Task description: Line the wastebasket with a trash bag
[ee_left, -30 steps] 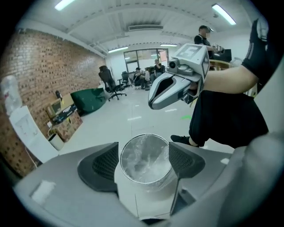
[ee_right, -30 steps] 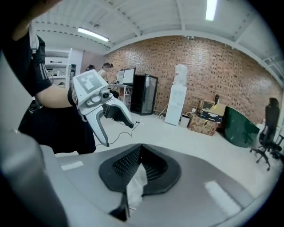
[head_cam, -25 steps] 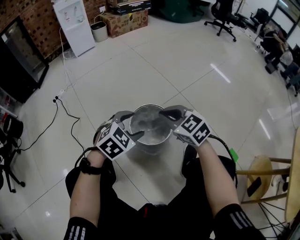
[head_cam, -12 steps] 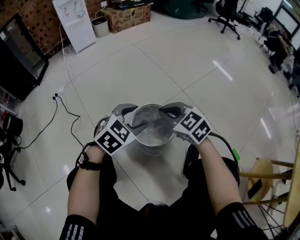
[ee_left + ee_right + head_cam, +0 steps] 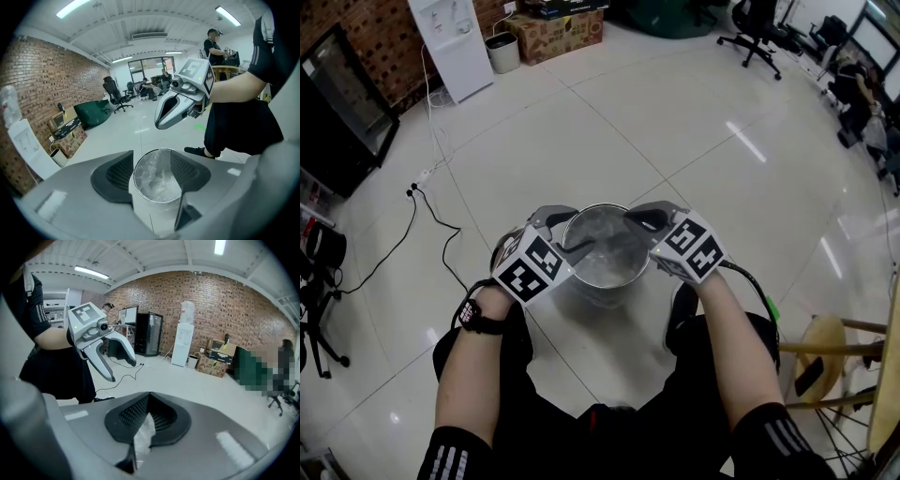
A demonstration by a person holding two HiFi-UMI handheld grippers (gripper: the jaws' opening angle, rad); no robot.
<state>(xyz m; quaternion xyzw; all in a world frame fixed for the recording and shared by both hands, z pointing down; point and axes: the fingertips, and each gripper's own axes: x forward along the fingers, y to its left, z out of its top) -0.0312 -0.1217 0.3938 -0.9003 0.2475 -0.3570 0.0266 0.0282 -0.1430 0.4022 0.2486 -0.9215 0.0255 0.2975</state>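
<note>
A small metal wastebasket stands on the tiled floor between the person's feet, with a clear trash bag lying crumpled inside it. My left gripper is at the basket's left rim. Its jaws have just been closing and still stand apart, with the rim and bag edge between them. In the left gripper view the wastebasket and bag show through that gap. My right gripper is at the right rim, shut on a fold of the bag film.
A white water dispenser, a small bin and a cardboard box stand at the far wall. A black cable trails over the floor at the left. A wooden stool stands close at the right.
The left gripper's jaws have narrowed at the basket's left rim. The right gripper keeps its hold on the bag and has not moved.
</note>
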